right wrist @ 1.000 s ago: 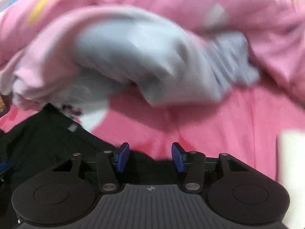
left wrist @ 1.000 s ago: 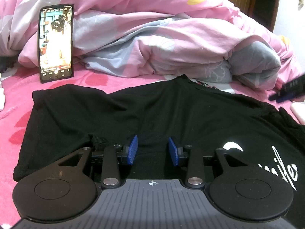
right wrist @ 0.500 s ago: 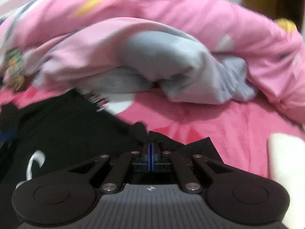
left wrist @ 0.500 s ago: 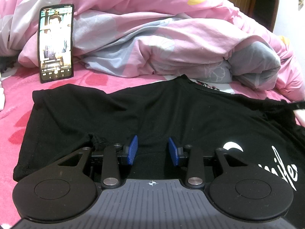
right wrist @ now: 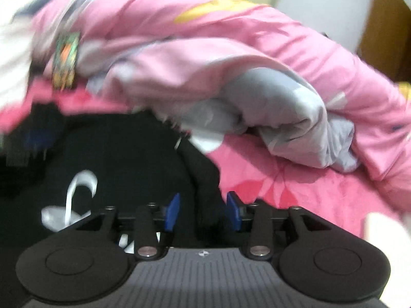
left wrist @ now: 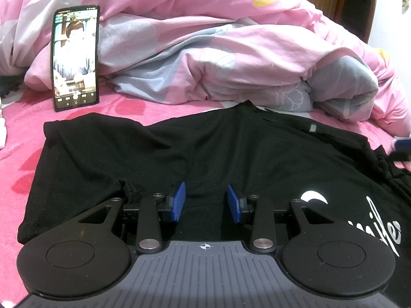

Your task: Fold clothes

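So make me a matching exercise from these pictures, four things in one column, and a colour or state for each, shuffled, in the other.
Things:
1. phone
2. T-shirt
3. duvet
4. left gripper

States:
A. spread flat on the bed, black with white print
B. bunched up, pink and grey
C. propped upright, screen lit
D. open above black cloth, blue pads apart

Pairs: 1-C, 2-A, 3-B, 4-D

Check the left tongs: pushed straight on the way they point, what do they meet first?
Most likely the black T-shirt, spread on the bed just ahead of the open left tongs. The pink duvet lies further back; depth is unclear.
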The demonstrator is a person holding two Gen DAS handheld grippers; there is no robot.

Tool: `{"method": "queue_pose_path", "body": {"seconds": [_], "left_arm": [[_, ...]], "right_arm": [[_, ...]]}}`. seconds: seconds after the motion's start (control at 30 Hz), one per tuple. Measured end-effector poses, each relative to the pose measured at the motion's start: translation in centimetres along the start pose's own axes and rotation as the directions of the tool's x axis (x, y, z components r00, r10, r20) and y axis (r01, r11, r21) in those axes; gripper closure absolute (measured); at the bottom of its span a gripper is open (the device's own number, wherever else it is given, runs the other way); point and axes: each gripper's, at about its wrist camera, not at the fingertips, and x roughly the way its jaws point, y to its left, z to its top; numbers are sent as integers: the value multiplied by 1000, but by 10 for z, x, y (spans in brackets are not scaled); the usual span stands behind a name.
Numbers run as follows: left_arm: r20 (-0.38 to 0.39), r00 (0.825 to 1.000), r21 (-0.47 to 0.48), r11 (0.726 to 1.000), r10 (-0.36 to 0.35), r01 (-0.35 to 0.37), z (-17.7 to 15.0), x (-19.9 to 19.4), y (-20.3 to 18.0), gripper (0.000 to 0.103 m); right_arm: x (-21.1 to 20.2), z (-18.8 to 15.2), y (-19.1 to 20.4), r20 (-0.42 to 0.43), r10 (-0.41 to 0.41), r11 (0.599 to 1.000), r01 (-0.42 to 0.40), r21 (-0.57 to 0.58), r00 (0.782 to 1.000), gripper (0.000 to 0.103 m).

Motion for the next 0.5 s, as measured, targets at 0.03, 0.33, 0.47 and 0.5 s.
{"method": "queue_pose_path", "body": {"seconds": [0.03,0.33,0.47,0.5], "left_arm": [[0,1000,0,1000,0,0,0,0,0,67],[0,1000,0,1000,2,-2,0,0,-1,67],[0,1000,2,1000,3,-3,0,0,-1,67],[0,1000,2,1000,4,-4,0,0,-1,67]], "right_arm": [[9,2,-11,-13,29,998,-28,61,1000,60],[53,3,-44,-51,107,962,-90,258,993,97],[55,16,-52,-6,-26,973,27,231,1000,98],[58,20,-54,-4,-59,974,58,219,998,98]]}}
